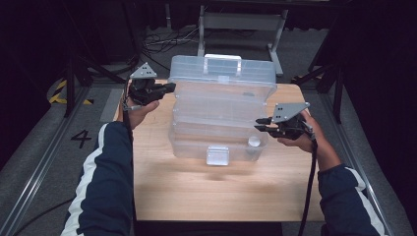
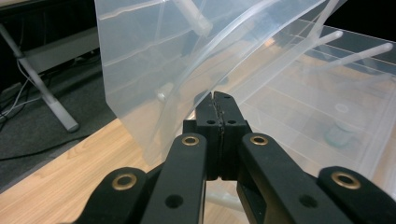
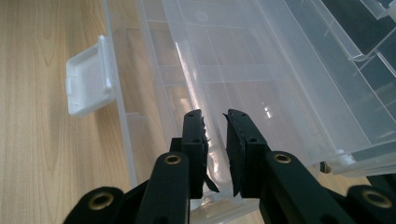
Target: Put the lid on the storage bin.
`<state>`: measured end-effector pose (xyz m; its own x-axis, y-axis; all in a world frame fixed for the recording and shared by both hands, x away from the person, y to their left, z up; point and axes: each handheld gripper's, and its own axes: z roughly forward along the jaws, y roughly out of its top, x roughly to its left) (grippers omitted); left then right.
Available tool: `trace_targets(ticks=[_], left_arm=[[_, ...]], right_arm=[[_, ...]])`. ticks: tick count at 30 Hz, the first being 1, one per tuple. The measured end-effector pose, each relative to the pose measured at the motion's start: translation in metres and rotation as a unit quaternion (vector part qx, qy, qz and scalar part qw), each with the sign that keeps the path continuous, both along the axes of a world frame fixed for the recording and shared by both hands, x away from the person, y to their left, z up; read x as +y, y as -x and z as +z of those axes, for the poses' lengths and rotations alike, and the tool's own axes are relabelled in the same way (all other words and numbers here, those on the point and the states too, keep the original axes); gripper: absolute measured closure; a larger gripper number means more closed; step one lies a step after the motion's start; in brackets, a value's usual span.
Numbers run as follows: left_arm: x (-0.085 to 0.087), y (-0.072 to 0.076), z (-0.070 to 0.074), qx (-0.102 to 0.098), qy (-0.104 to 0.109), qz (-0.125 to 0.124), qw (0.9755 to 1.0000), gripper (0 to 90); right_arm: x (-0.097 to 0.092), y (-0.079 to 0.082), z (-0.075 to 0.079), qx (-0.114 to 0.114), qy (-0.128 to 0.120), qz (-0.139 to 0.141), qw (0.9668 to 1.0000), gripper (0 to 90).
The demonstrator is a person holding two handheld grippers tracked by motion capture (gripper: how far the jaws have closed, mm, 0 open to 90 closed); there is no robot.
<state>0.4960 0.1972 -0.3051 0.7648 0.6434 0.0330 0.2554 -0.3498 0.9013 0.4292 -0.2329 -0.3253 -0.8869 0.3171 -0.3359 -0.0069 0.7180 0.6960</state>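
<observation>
Right now a clear plastic box [image 1: 219, 118] sits mid-table, on the wooden table [image 1: 196, 191], lid [image 1: 221, 71] swung up & back toward the far edge. White front latch [image 1: 217, 155] hangs at the near wall, facing the person.

Left gripper [image 1: 164, 88] is at the box's far-left corner, beside the raised lid. In the left gripper view its fingers [image 2: 219, 105] are pressed fully together w/ nothing between them, tips right at the lid's see-through edge; contact can't be confirmed.

Right gripper [image 1: 263, 124] is at the box's right end, pointing inward. In the right gripper view its fingers [image 3: 194, 133] stand narrow, a slim gap left, straddling the box's clear side wall; whether the pads actually press the plastic, can't tell. A small round item [image 1: 253, 141] lies inside near that end.
</observation>
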Motion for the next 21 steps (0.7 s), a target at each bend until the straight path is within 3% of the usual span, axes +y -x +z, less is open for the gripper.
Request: trace_targets(ticks=[11, 21], left_arm=[[0.003, 0.002, -0.002, 0.009, -0.004, -0.025, 0.9996, 90.0], [0.003, 0.006, -0.004, 0.010, -0.010, -0.033, 0.9994, 90.0]], right_arm=[[-0.006, 0.006, 0.002, -0.002, -0.008, -0.003, 1.0000, 77.4], [-0.019, 0.011, 0.001, -0.002, -0.044, -0.025, 0.9987, 77.5]])
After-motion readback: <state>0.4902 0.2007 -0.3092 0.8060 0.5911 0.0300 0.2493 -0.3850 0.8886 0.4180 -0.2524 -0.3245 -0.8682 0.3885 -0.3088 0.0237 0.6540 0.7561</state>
